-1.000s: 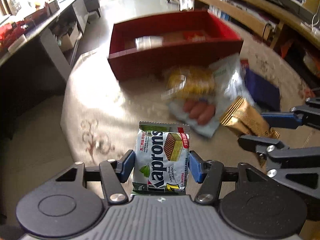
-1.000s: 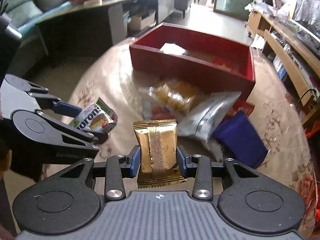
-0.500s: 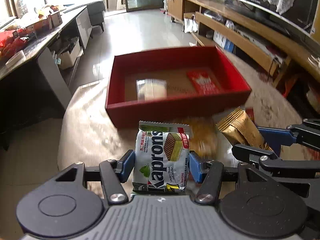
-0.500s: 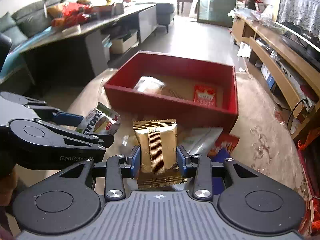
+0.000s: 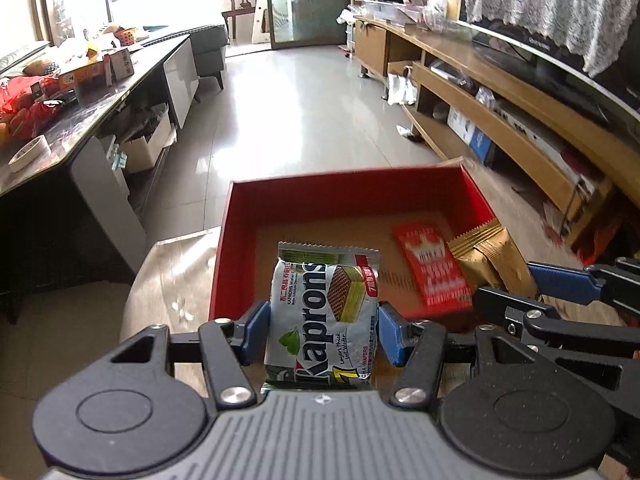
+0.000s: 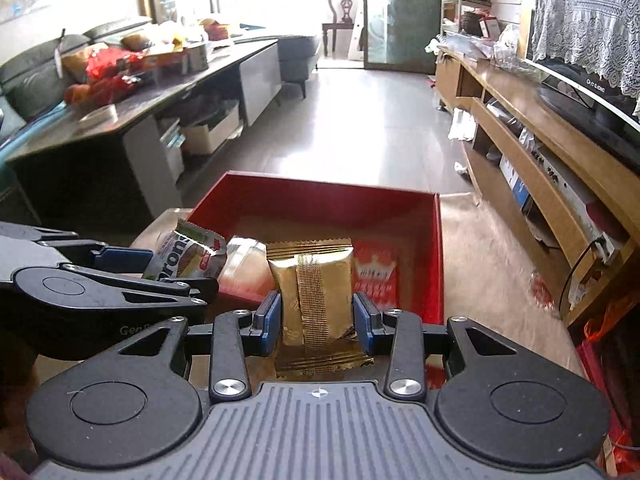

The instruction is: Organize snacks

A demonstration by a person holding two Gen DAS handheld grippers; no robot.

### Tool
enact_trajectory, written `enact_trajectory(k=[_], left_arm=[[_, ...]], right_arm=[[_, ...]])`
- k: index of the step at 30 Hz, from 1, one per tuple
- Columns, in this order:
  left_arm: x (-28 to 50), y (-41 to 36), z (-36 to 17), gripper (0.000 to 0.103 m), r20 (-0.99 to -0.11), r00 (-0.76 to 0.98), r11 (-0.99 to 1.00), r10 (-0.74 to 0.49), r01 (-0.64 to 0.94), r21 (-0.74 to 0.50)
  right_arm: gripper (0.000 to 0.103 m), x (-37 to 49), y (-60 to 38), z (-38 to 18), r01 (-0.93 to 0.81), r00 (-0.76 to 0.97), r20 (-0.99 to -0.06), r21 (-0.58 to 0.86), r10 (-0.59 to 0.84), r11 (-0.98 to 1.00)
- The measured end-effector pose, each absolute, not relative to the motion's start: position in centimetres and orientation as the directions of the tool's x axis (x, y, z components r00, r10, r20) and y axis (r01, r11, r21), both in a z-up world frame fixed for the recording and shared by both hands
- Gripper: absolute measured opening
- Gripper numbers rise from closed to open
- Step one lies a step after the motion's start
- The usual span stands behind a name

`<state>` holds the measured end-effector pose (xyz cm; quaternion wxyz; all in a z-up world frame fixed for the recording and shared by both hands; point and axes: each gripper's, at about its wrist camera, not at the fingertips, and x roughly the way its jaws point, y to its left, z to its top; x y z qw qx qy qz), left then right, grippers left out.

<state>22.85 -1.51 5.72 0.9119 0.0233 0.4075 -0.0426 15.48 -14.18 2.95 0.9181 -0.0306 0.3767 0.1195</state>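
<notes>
Both packets at the red cardboard box (image 5: 476,196)!
Left gripper (image 5: 323,334) clamps the silver Kaprons wafer packet (image 5: 324,316), right gripper (image 6: 316,322) the gold foil packet (image 6: 314,292); next, release inside.

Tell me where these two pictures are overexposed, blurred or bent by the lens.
Left wrist view: the window at upper left is blown out, glare lies on the floor tiles, and the Kaprons wafer packet is sharp. Right wrist view: the far doorway is washed out, the TV cabinet curves from fisheye distortion, the gold snack packet is sharp, and the right edge smears.
</notes>
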Motion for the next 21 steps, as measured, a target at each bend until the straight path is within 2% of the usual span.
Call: enact_trajectory(k=[8, 21], left_arm=[[27.4, -2.0, 5.7, 0.055, -0.734, 0.679, 0.999, -0.034, 0.054, 0.003], [31.3, -2.7, 2.4, 0.055, -0.773, 0.634, 0.999, 0.023, 0.012, 0.04]], right_arm=[[0.046, 19.1, -14.5, 3.0, -0.202, 0.716, -0.677, 0.037, 0.173, 0.979], [0.046, 22.8, -14.3, 0.4, -0.177, 0.68, -0.72, 0.023, 0.139, 0.984]])
